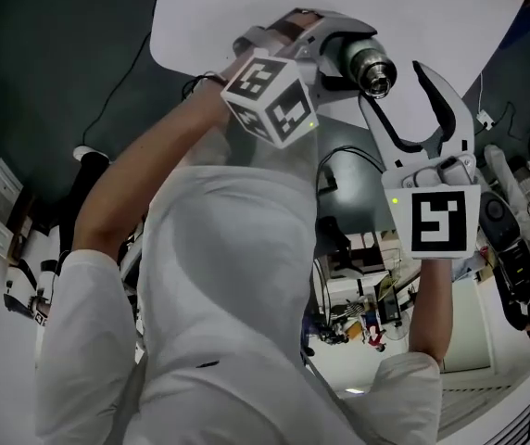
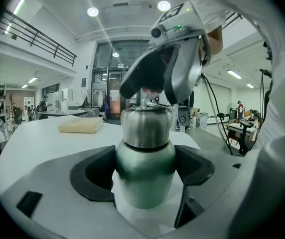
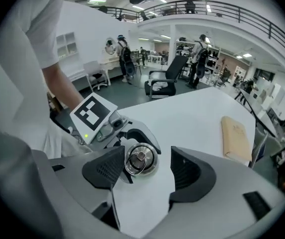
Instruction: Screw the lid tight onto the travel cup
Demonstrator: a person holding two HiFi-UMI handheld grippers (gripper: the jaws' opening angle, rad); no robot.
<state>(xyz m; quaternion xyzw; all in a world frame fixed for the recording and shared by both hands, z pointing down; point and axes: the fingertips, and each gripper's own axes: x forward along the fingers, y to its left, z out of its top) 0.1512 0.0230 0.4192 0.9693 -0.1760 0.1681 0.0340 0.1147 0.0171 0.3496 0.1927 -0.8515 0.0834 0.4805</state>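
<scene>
Left tongs are pinching the travel cup by its green body, with a pad pressing on each side. Right tongs are hanging spread above the steel lid. The lid is showing between the pads, but neither pad is pressing on it, and it is sitting much nearer one pad than the other. The lid is sitting on top of the cup; how far it is threaded can't be told. The cup is being held over the white surface, and whether its base is touching that surface can't be told. A tan folded pad is lying well apart on the surface, out of the way.

Risks, as judgement:
- The right tongs are off-centre, so closing like this is likely to shove the lid sideways and tilt it, which could cross-thread it.
- Smooth steel could let the pads skid, so the twist does no tightening.
- The round body could spin inside the left tongs under torque.
- The small ring on top of the lid could snag a pad coming down.
</scene>
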